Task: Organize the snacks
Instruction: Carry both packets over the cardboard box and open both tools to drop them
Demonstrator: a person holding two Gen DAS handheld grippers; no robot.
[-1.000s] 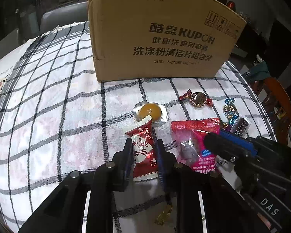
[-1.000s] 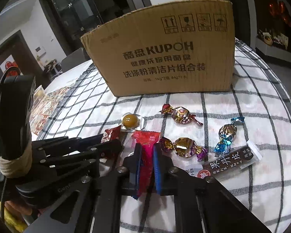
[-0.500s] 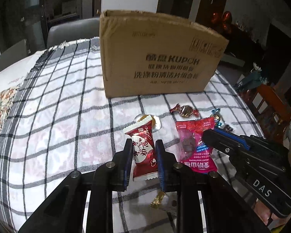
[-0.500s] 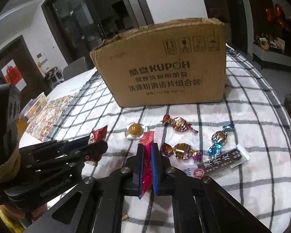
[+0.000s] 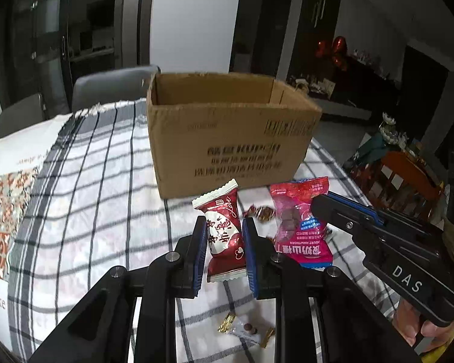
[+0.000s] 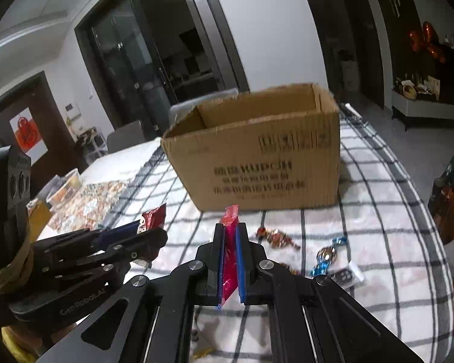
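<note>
My left gripper [image 5: 224,227] is shut on a dark red candy packet [image 5: 219,205], held upright above the checked tablecloth [image 5: 90,181]. In the same view my right gripper [image 5: 317,207] comes in from the right, shut on a pink hawthorn snack packet [image 5: 299,220]. The right wrist view shows that packet [image 6: 230,214] edge-on between the blue pads of the right gripper [image 6: 230,231]. The left gripper [image 6: 148,233] with its red packet [image 6: 152,216] is at the left there. An open cardboard box [image 5: 227,139] [image 6: 257,157] stands just beyond both; what lies inside it is hidden.
Loose sweets lie on the cloth: a red-gold wrapped candy [image 6: 275,237], a blue one [image 6: 327,255], a dark bar [image 6: 346,276], and a small gold-ended sweet [image 5: 245,329] under the left gripper. Grey chairs [image 5: 112,87] stand behind the table and a wooden chair [image 5: 408,181] to its right.
Both grippers have lifted off the cloth with their packets still held. The views have tilted up, so the box's open top now shows.
</note>
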